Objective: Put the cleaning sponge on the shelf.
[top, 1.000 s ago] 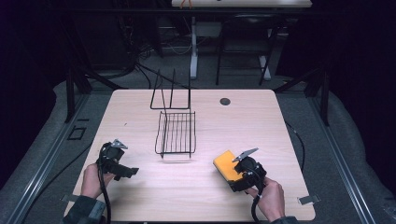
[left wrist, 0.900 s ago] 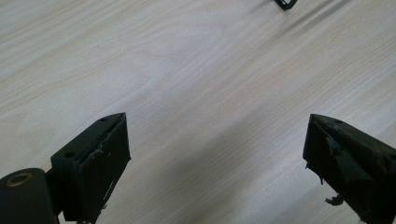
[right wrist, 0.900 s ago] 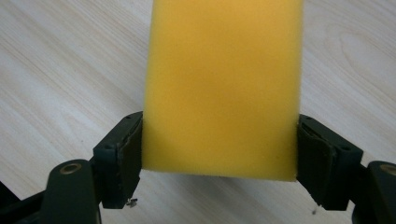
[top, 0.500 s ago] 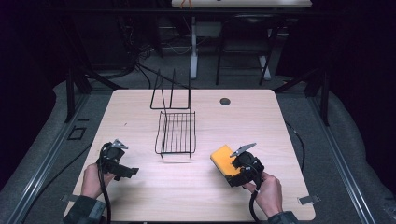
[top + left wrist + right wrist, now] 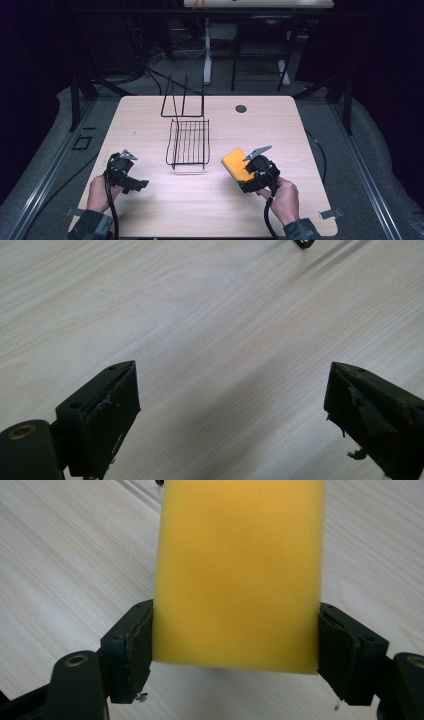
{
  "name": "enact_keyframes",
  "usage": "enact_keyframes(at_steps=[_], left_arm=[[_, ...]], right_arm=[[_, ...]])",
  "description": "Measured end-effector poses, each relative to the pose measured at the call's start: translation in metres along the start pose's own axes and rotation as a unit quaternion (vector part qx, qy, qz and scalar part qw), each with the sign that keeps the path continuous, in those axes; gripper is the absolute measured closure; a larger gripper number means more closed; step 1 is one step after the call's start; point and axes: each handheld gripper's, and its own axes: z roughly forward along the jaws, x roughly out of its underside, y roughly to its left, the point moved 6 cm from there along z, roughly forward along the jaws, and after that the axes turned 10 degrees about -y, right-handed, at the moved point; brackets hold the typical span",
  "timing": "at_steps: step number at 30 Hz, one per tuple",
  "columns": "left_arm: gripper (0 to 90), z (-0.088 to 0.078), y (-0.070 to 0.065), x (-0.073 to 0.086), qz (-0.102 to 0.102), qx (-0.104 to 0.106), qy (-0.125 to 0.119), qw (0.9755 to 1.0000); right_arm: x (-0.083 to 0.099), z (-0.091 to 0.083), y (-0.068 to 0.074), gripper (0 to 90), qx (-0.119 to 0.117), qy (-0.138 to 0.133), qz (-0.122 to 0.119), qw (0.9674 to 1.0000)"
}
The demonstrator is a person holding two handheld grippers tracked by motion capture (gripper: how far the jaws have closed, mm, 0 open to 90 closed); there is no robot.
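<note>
A yellow sponge (image 5: pixel 236 163) is held at the right front of the table, with my right gripper (image 5: pixel 250 177) shut on its near end. In the right gripper view the sponge (image 5: pixel 240 570) stretches away between the two black pads (image 5: pixel 131 645), which press its sides. My left gripper (image 5: pixel 131 182) stands open at the left front of the table. Its pads (image 5: pixel 107 415) are wide apart over bare wood, with nothing between them.
A black wire dish rack (image 5: pixel 189 142) lies in the middle of the wooden table (image 5: pixel 150 120), with an upright wire part at its far end. A dark round cap (image 5: pixel 241 108) sits at the back right. Dark floor and table legs surround the table.
My right gripper has moved the sponge a little to the left and away from the person, toward the rack. The left gripper has stayed put.
</note>
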Motion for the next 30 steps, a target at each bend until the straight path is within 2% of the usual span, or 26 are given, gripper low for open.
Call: enact_keyframes(at_steps=[9, 16, 20, 30], left_arm=[[7.9, 0.001, 0.001, 0.0, -0.001, 0.002, 0.0, 1.0], [7.9, 0.001, 0.0, 0.0, 0.001, 0.002, -0.001, 1.0], [7.9, 0.001, -0.001, 0.0, 0.002, 0.004, -0.003, 1.0], [7.9, 0.001, 0.0, 0.0, 0.002, 0.005, -0.001, 1.0]], right_arm=[[-0.013, 0.002, 0.0, 24.2, -0.002, -0.005, -0.007, 1.0], [-0.03, 0.003, -0.003, 24.2, -0.001, -0.014, -0.016, 0.9998], [-0.04, 0.007, 0.0, 24.3, -0.004, -0.019, -0.008, 0.9998], [-0.06, 0.021, 0.007, 24.3, -0.011, -0.026, -0.016, 0.9995]])
